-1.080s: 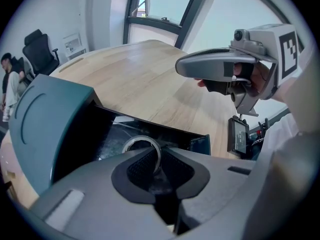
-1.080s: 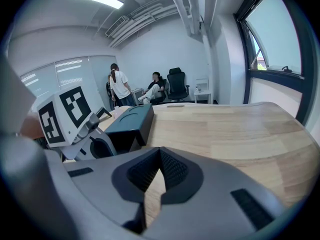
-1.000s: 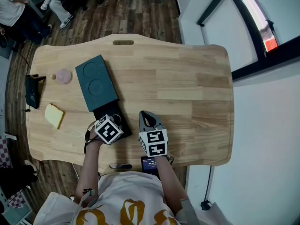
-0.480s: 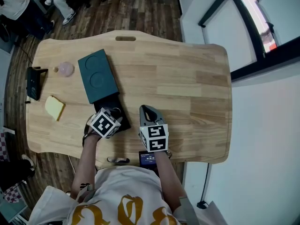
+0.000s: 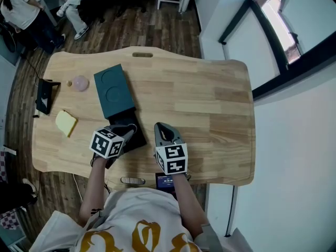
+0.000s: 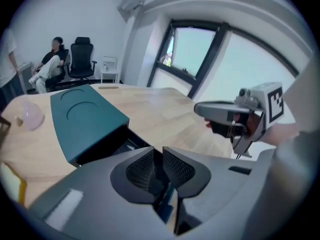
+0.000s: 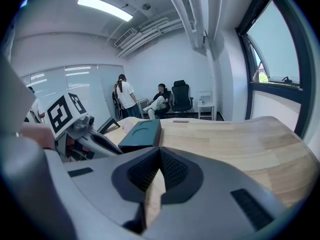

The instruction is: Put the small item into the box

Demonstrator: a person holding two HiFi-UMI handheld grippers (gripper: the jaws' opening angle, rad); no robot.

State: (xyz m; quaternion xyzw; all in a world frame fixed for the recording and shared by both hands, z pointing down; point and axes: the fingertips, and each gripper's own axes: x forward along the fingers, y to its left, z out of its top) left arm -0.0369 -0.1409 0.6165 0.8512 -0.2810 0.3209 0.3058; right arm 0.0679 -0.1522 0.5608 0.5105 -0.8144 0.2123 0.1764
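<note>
Teal box [image 5: 112,90] laid on surface [image 5: 210,104], black drawer [image 5: 132,120] drawn out at near end. Small pink item [image 5: 80,83] seen left of box. Left tongs [image 5: 127,132] clenched over drawer. Right tongs [image 5: 160,126] clenched, empty, right of drawer.

Pale, honey-grained wood across the worktop [image 5: 210,98]. The box [image 5: 111,91] shows deep teal, its inner tray [image 5: 129,136] black. There's a yellow block [image 5: 66,123] and a translucent pink ball [image 5: 80,83]. The left tool [image 5: 127,132] and right tool [image 5: 160,127] are grey, their cubes white with black square markers. The floor [image 5: 136,25] is streaky dark-brown planks.
</note>
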